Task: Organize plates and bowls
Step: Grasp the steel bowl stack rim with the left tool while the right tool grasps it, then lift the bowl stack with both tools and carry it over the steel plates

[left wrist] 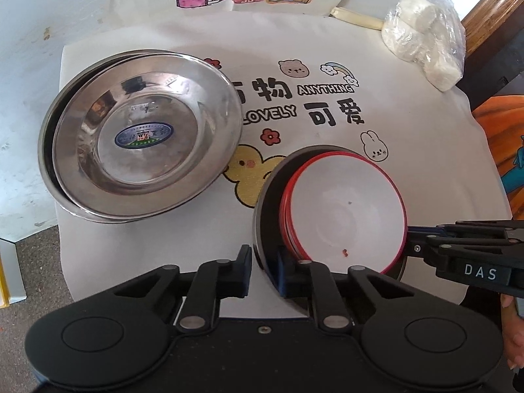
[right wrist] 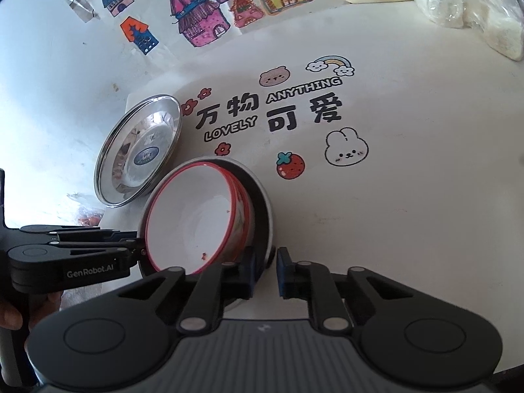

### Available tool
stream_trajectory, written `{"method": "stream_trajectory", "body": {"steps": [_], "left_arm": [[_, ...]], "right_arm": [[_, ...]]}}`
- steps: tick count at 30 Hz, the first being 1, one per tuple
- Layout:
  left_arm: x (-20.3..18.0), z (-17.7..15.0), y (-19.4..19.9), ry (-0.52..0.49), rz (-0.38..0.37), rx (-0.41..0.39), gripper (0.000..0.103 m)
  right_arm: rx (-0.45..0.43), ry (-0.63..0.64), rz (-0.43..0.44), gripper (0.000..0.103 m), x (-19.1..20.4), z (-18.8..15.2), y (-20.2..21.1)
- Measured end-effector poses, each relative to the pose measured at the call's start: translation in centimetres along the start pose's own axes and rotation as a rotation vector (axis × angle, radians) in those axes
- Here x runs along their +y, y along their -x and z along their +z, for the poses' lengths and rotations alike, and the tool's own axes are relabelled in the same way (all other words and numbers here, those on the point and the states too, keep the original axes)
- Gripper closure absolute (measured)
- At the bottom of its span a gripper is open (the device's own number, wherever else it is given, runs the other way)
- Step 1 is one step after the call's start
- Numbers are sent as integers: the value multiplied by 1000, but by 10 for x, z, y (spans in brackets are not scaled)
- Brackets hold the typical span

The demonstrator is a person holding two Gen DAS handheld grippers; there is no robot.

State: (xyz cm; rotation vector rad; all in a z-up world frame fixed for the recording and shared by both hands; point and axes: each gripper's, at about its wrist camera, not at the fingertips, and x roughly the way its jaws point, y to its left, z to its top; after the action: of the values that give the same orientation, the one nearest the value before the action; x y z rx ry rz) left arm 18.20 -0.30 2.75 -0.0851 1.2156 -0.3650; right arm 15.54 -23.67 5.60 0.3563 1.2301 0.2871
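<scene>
- The white bowl with a red rim (left wrist: 347, 209) is the top of a small nested stack of red-rimmed bowls that sits inside a dark outer bowl (left wrist: 267, 216); a few small red specks lie on its white inside.
- This stack stands on the cloth-covered surface (left wrist: 409, 150), near the printed yellow duck (left wrist: 249, 177) and below the black printed lettering.
- The left hand-held gripper (left wrist: 264, 270) is clenched on the near-left rim of the dark outer bowl: one finger is outside the wall, the blue-padded one inside, the rim between them.
- The right hand-held gripper (right wrist: 264, 270) grips the opposite side of the same rim, its jaws drawn close with the dark wall between them; in the left wrist view it reaches in from the right edge, with part of a hand behind it.
- In the right wrist view the stack looks tilted, though whether it is off the cloth cannot be told.
- To the stack's left lie two stacked steel plates (left wrist: 140, 134), the upper one carrying an oval blue sticker at its centre; they are near the bowls but not touching.
- A printed strawberry (right wrist: 290, 165) and a rabbit (right wrist: 346, 150) mark the cloth right of the bowls.
- At the far right corner sits a clear plastic bag of white pieces (left wrist: 425, 39), with a pale stick (left wrist: 357, 18) beside it.
- Coloured house drawings (right wrist: 199, 19) cover the far end.
</scene>
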Motion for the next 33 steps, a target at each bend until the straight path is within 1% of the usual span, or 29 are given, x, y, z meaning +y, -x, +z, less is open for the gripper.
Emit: {"method": "stream_trajectory", "body": {"steps": [2,10,16,18,23,26,33], "left_arm": [[0,0,-1,-5,0,3,89],[3,0,-4,26,-18,8,89],[3,-2,-3,15,-23,-5,88],[4,-3,-3,25,-30,-13,88],[8,-4,-2,56,-48,-14,89],[6,-5,-2,57,-46,-10,89],[-1,-12,-1,53,-51,-6,90]], "right_arm": [[1,3,-5,89,1,0,0],[26,-27,11,89,-2,4,-6],[26,-35,14,88,-3,3,-10],[26,-35,16,88,-3,3,-11],[38,-59,40,88,-8,5,-11],[43,-69,49,88,-9,6,-11],[43,-79,41,88,-10,-4,-6]]}}
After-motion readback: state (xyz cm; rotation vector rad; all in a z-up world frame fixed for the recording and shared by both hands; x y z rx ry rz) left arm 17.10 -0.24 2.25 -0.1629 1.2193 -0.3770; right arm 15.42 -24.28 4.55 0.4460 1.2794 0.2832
